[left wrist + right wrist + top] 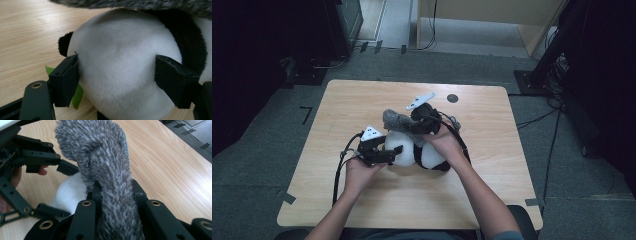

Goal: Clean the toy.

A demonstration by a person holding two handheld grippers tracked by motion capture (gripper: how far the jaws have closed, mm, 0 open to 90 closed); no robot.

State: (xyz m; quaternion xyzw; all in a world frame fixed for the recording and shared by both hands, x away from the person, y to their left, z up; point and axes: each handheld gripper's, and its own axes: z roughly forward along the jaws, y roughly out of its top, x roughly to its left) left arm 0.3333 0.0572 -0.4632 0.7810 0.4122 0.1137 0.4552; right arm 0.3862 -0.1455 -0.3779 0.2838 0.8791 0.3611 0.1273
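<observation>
A black-and-white panda plush (427, 156) lies at the middle of the wooden table (362, 100). My left gripper (394, 150) is shut on its round white part (120, 57), one black pad (68, 77) pressing into each side. A black ear (63, 46) and a green leaf (78, 96) show by the left pad. My right gripper (409, 126) is just behind the panda, shut on a grey fuzzy piece of fabric (396, 119). That grey fabric (107, 162) stands up from between the right gripper's (116, 188) jaws and hangs over the panda's white fur (67, 192).
A small dark round spot (452, 98) marks the table behind the hands. Black cables (339, 170) trail from both grippers across the tabletop. Dark equipment (337, 30) and stands (552, 55) surround the table on the grey floor.
</observation>
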